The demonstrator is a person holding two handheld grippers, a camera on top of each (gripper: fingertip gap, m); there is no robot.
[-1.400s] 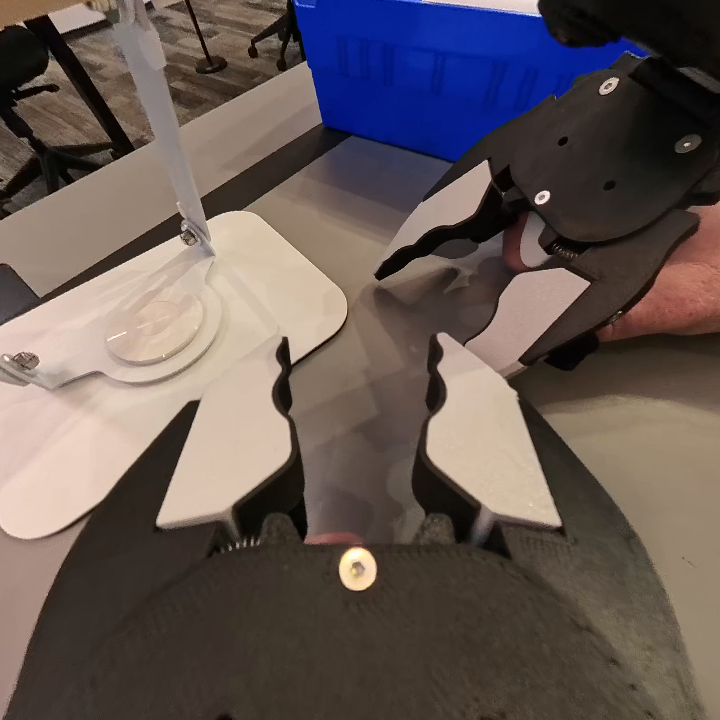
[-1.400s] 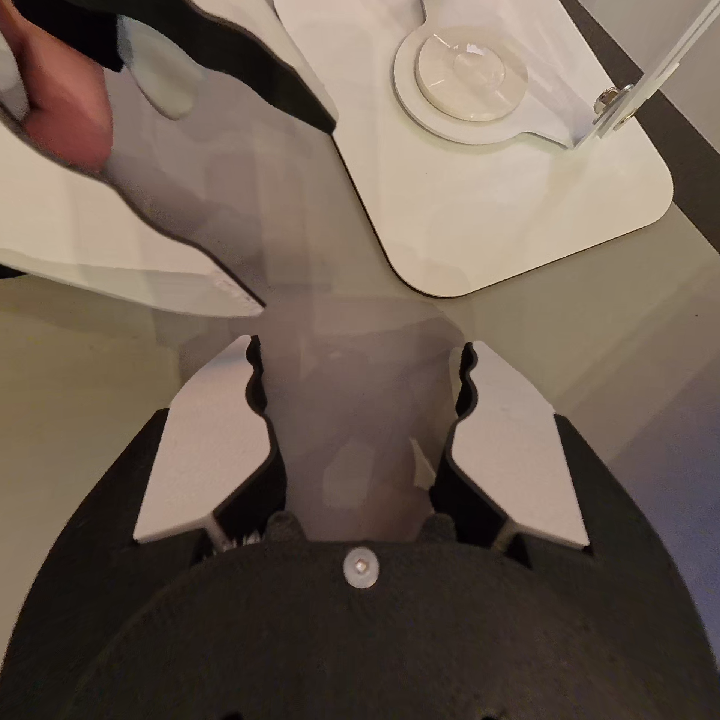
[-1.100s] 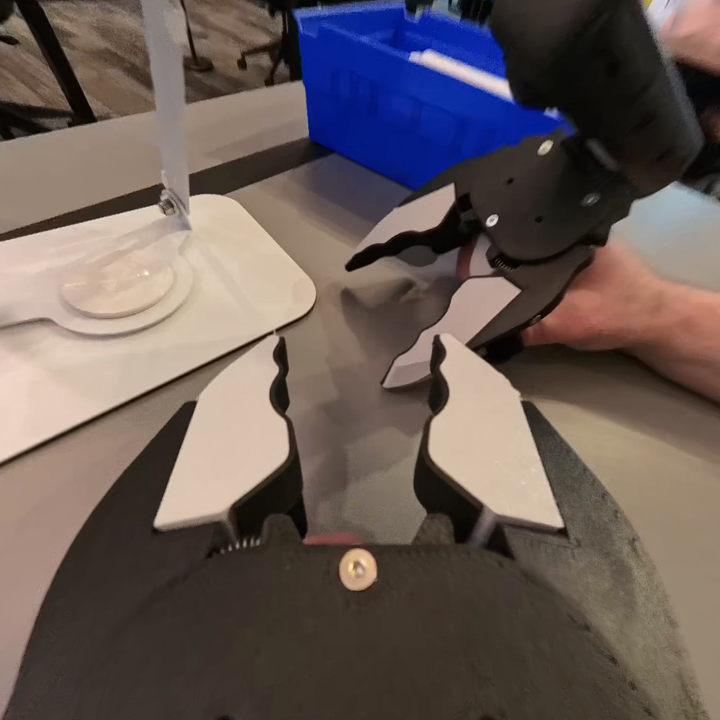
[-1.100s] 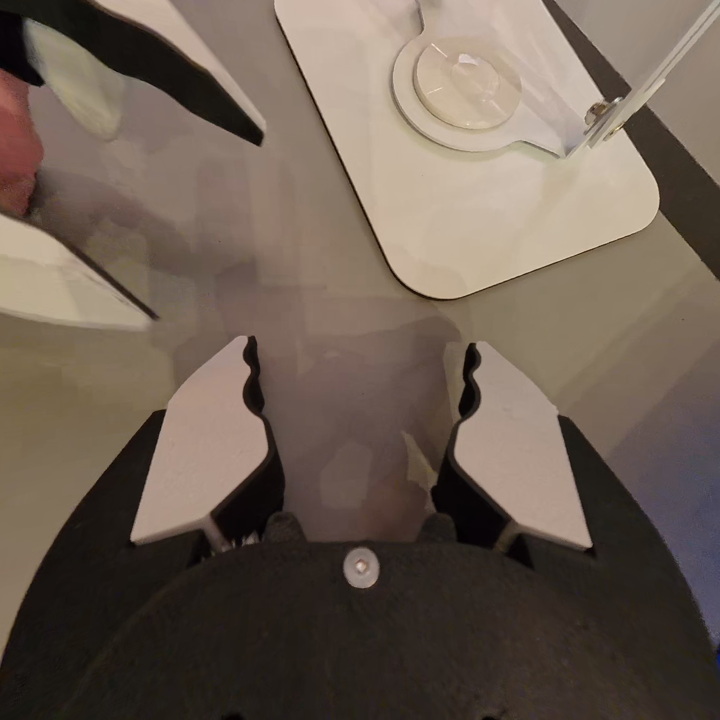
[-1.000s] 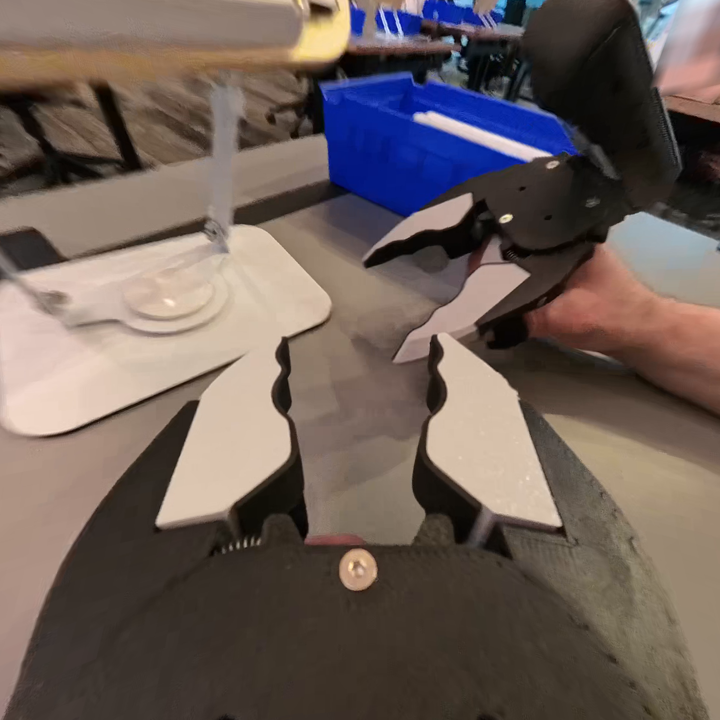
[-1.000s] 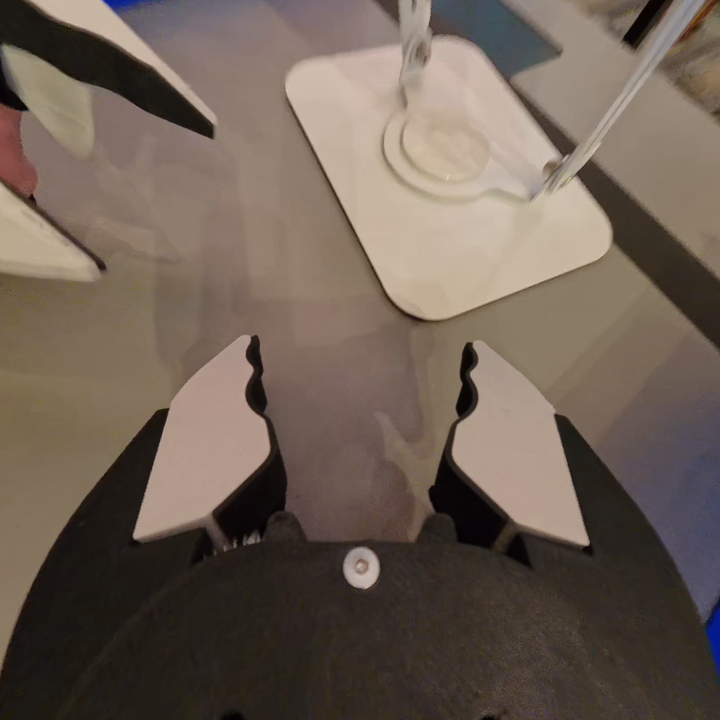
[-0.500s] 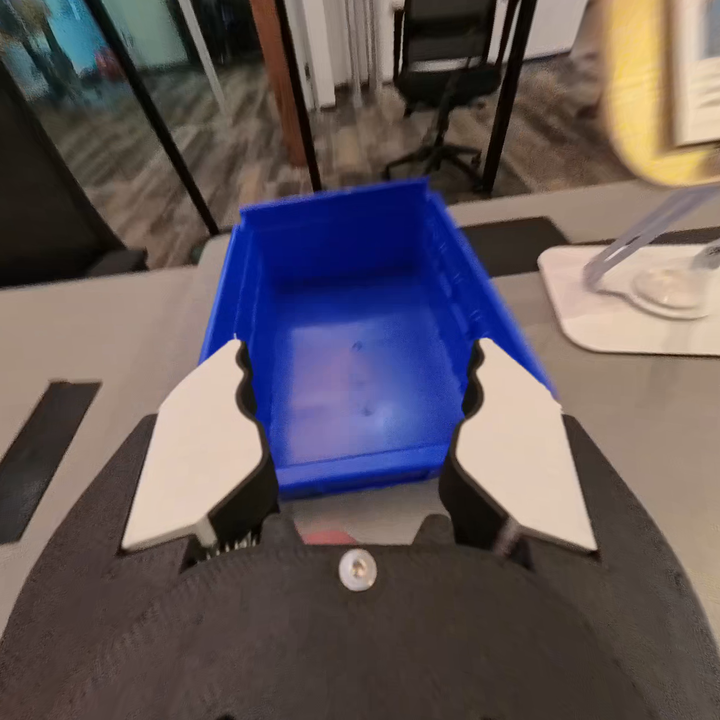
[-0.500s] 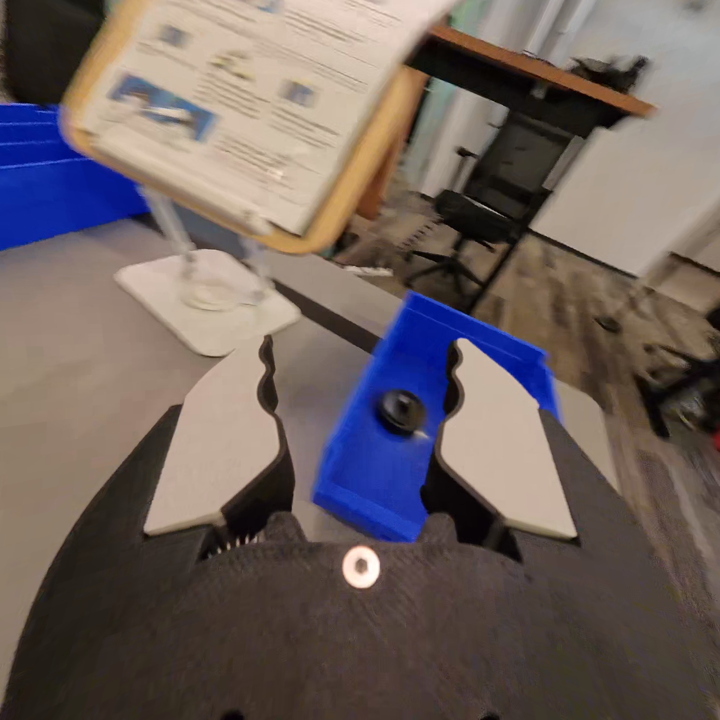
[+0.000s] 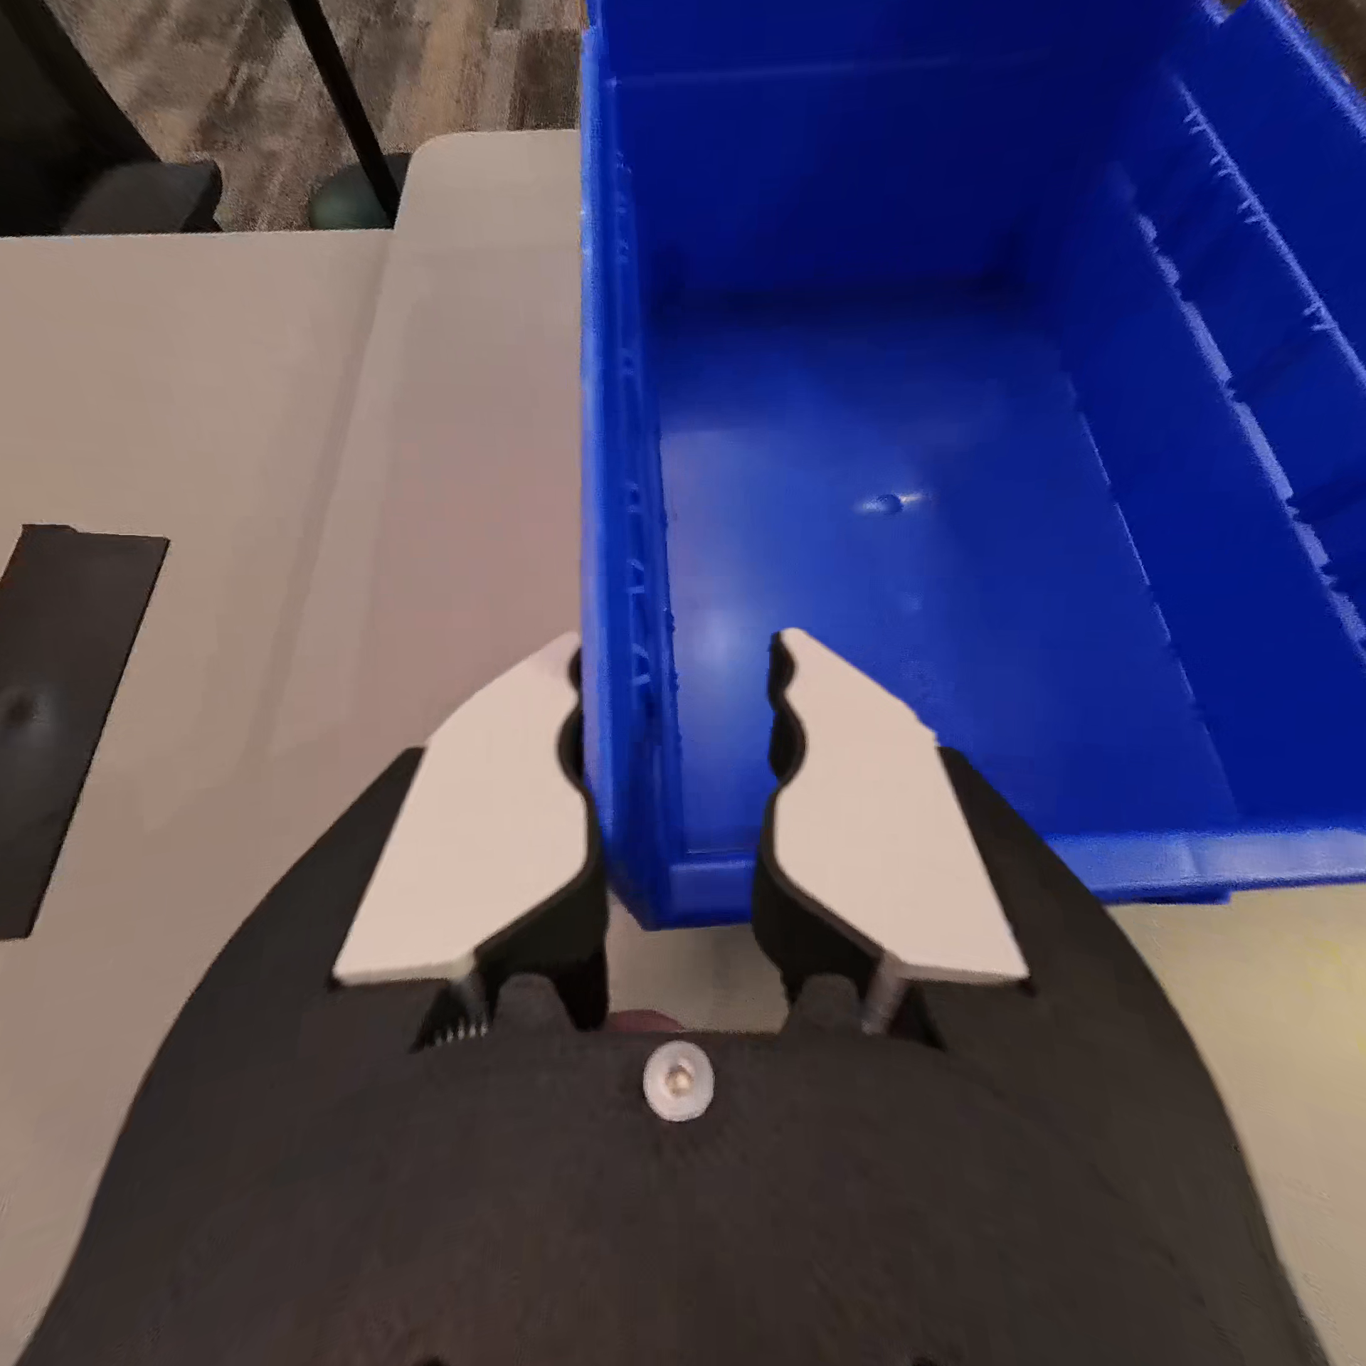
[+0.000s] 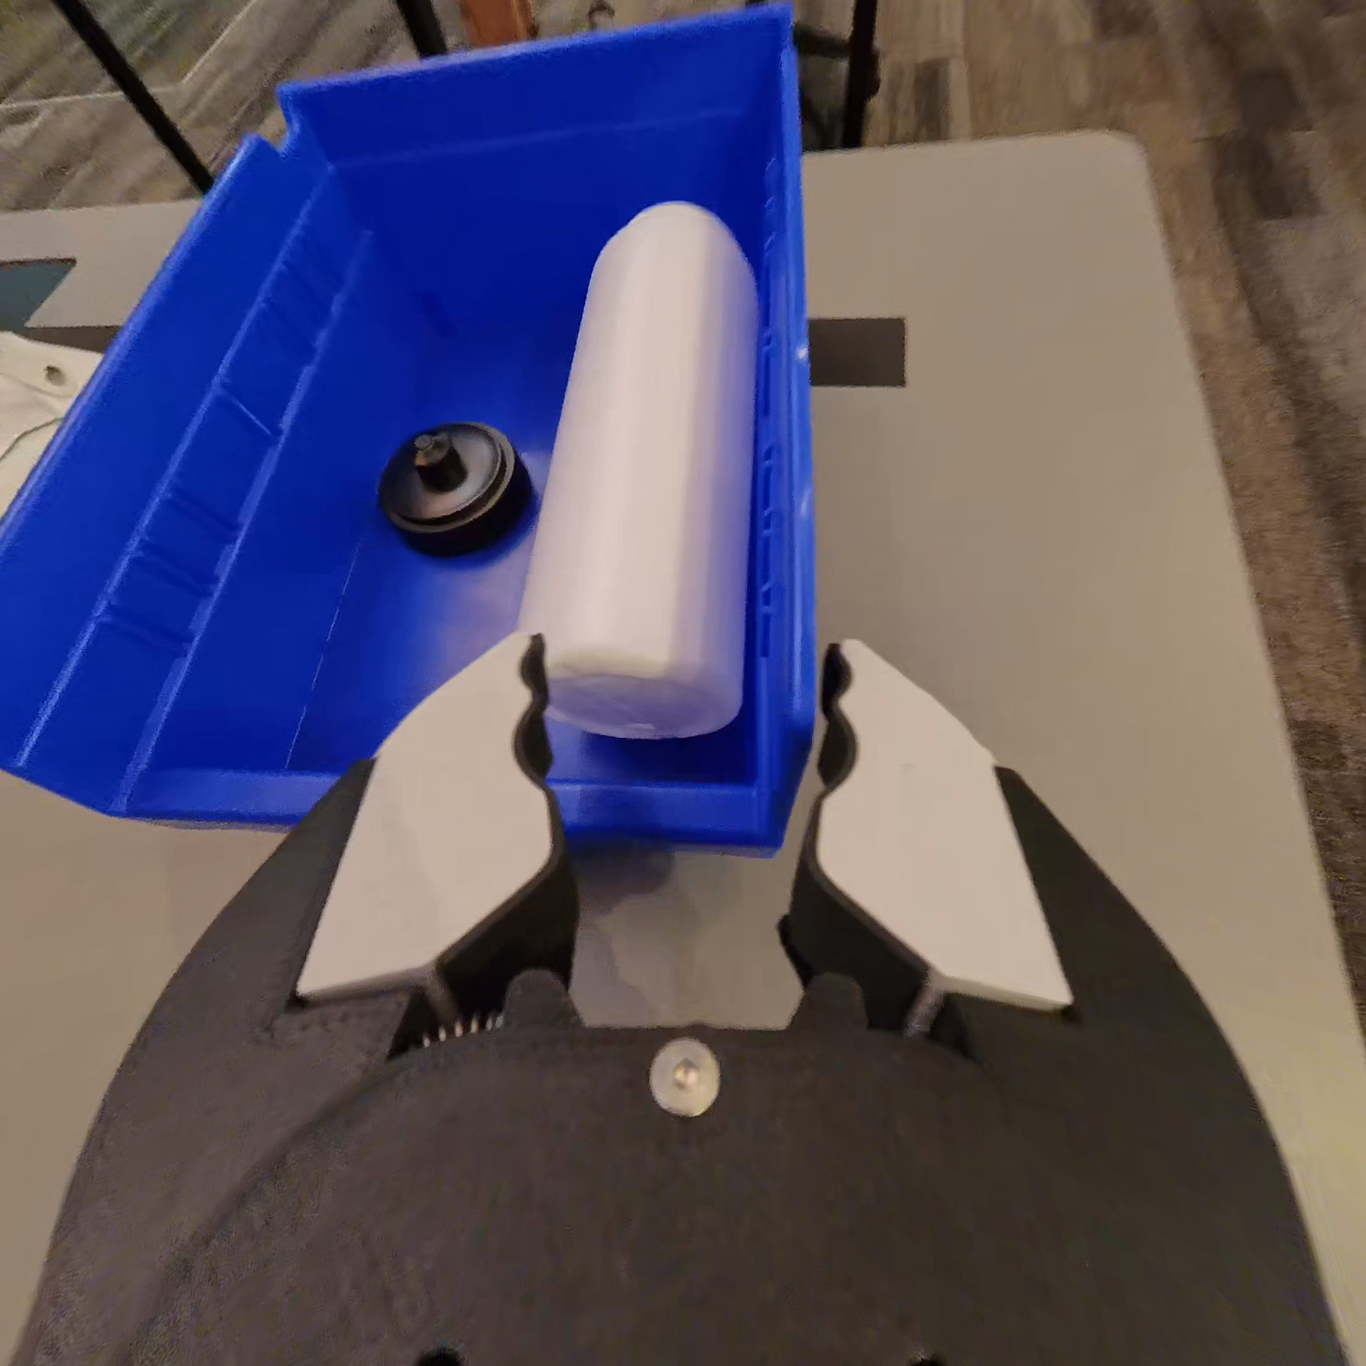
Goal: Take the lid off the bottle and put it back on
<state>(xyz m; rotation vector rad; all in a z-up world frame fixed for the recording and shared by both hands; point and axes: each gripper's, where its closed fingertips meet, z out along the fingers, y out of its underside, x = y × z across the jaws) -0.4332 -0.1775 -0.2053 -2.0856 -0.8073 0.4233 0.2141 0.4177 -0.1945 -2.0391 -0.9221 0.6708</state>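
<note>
In the right wrist view a white bottle (image 10: 650, 473) lies on its side in a blue bin (image 10: 185, 458), along the bin's right wall, its flat base toward me. A black lid (image 10: 454, 495) lies apart from it on the bin floor to its left. My right gripper (image 10: 684, 654) is open and empty, hovering over the bin's near right corner, just short of the bottle's base. In the left wrist view my left gripper (image 9: 673, 650) is open and empty, astride the near left wall of another blue bin (image 9: 1146, 458), which looks empty.
Both bins stand on a grey table (image 10: 998, 517) with dark rectangular patches (image 9: 66, 709). The table's rounded far edge and a patterned floor (image 10: 1256, 111) lie beyond. A white plate edge (image 10: 37, 384) shows at far left.
Both grippers swung away from the white stand in the middle, the left one to the empty bin, the right one to the bin with bottle and lid. Both stayed open.
</note>
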